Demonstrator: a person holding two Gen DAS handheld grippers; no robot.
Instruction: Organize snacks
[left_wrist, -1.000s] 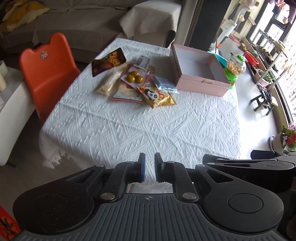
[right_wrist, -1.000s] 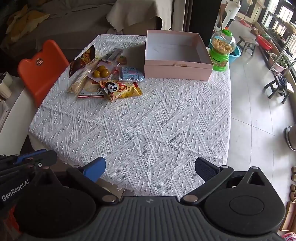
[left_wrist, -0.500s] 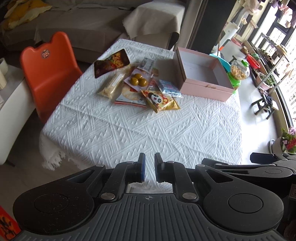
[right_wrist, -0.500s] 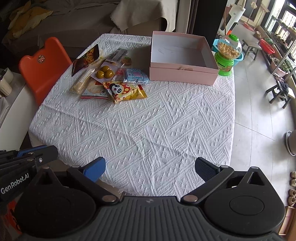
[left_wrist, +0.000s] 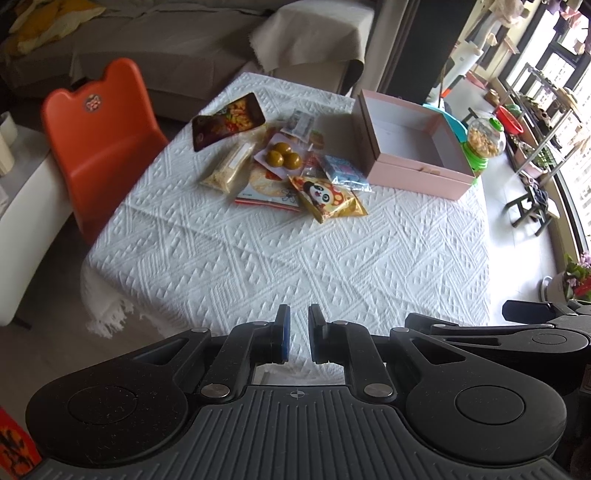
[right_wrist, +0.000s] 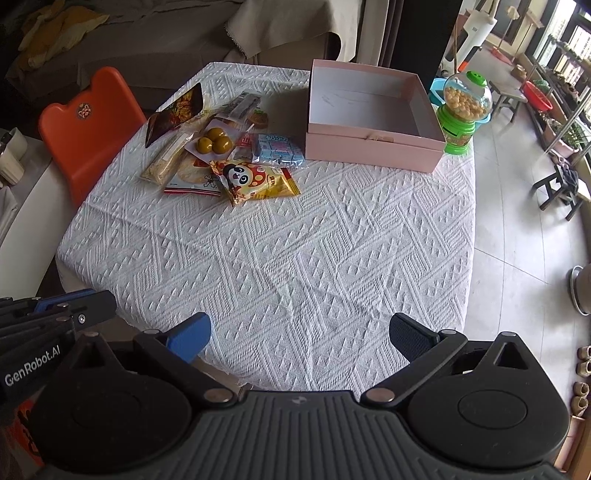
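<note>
Crinkly foil snack packets (right_wrist: 229, 155) heaped just left of rigid pink cardboard box (right_wrist: 373, 147), lower ones half-buried; left gripper (left_wrist: 297, 334) closed, empty; right gripper (right_wrist: 299, 332) wide, empty

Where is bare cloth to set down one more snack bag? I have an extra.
The near stretch of the tablecloth in front of the panda bag is bare. The pink box is empty inside. The far left corner, by the orange chair, is crowded with snacks.

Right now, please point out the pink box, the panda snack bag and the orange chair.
pink box (right_wrist: 373, 147), right wrist view, front wall.
panda snack bag (right_wrist: 255, 182), right wrist view, printed front.
orange chair (left_wrist: 105, 136), left wrist view, backrest.
</note>
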